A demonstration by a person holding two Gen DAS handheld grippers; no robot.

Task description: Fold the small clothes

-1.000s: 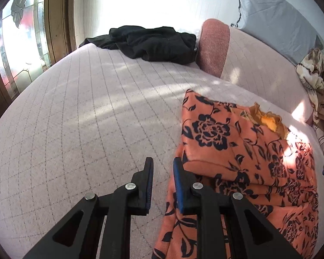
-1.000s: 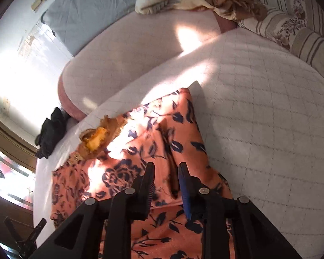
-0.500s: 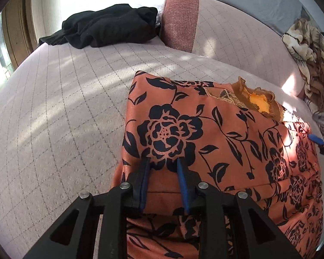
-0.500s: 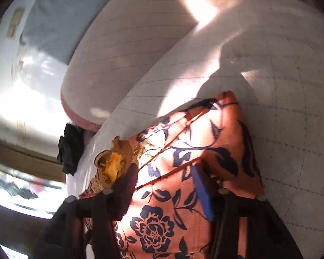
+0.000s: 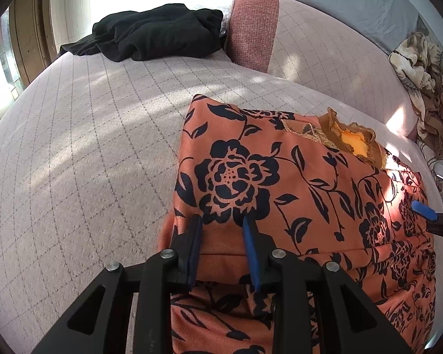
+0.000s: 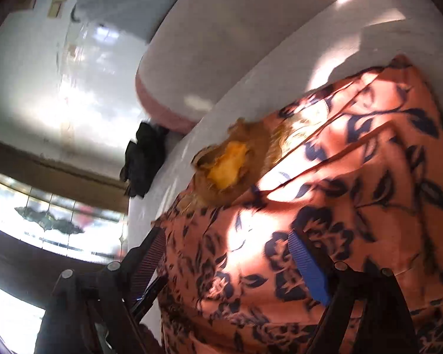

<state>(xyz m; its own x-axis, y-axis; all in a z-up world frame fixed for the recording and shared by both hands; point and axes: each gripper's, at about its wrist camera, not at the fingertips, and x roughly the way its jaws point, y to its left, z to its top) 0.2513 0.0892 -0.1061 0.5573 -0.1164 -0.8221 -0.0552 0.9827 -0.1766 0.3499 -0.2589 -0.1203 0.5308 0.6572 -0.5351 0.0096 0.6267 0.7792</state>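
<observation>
Orange floral fabric, the small garment (image 5: pixel 295 194), lies partly folded on the quilted bed (image 5: pixel 82 153), its frilled yellow neckline (image 5: pixel 354 144) toward the pillow end. The left gripper (image 5: pixel 223 224) hovers over the garment's near folded edge, jaws opening with a ridge of cloth rising between them; the pads do not appear to press it. The right gripper (image 6: pixel 227 253) sits at the garment's far side from the left one, jaws opening wide over the cloth, nothing pinched.

Judging from this, a fold has just been laid and each hand is letting go. To do it well, both should lift clear without dragging the top layer, then smooth the crease so the edges stay aligned.

Beyond the garment, a black bundle of clothes (image 5: pixel 156 32) rests near the pink bolster (image 5: pixel 254 29), well apart. A beige patterned blanket (image 5: pixel 422 70) is heaped past the neckline. Neither blocks the work; harsh sun patches and blur in the right view hide detail.
</observation>
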